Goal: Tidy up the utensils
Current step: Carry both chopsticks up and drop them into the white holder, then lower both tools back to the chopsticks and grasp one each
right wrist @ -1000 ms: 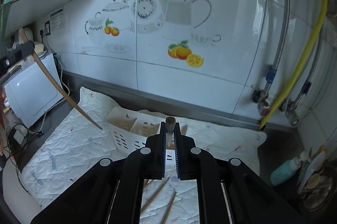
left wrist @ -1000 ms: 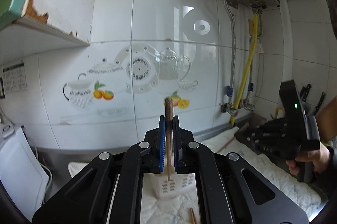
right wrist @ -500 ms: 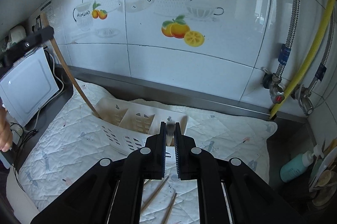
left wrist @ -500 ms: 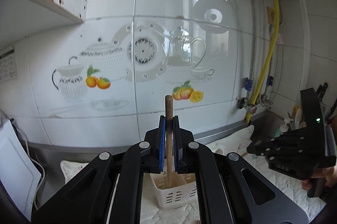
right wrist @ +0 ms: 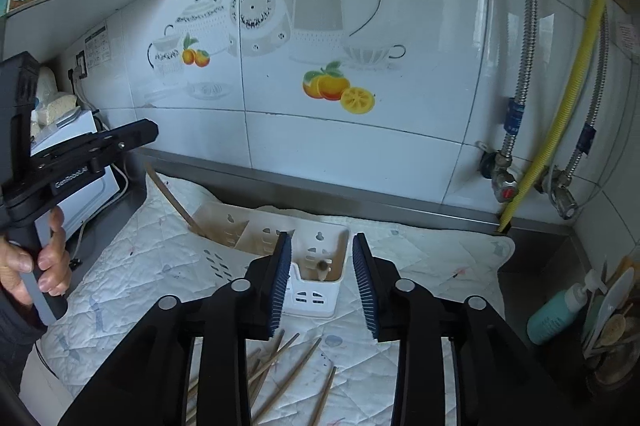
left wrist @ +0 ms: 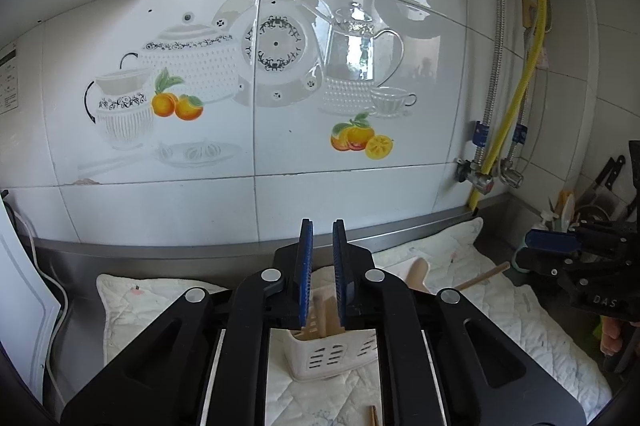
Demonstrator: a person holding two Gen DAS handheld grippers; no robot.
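Loose chopsticks (right wrist: 280, 366): several wooden sticks lie scattered on the quilted mat (right wrist: 168, 266), nearest the right wrist camera, partly hidden under the gripper body; a stick tip also shows at the bottom edge of the left wrist view.
Right gripper (right wrist: 322, 280): jaws spread wide with nothing between the blue pads; it hangs over the right end compartment of the utensil caddy (right wrist: 268, 238).
Chopstick in right compartment (right wrist: 321, 267): stands nearly end-on to the camera inside that compartment, its round tip visible between the parted jaws, touching neither pad.
Left gripper (left wrist: 322, 274): jaws parted by a narrow gap, gripping nothing; in the right wrist view it sits at the left edge, held by the person's left hand (right wrist: 44, 266).
Utensil caddy: white slotted plastic, divided into compartments, resting on the mat; in the left wrist view it sits just below and beyond the left jaws.
Chopstick in left compartment (right wrist: 172, 198): leans tilted out of the caddy's far left compartment, top end toward the left gripper but apart from it.
Spoon handle (left wrist: 482, 276): a wooden handle lies on the mat right of the caddy in the left wrist view.
Soap bottle (right wrist: 560, 314): teal, at the right on the counter.
Backsplash (right wrist: 320, 106): white tile with teapot and orange decals, behind everything.
Gas hose (right wrist: 560, 106): yellow, running down the wall at right.
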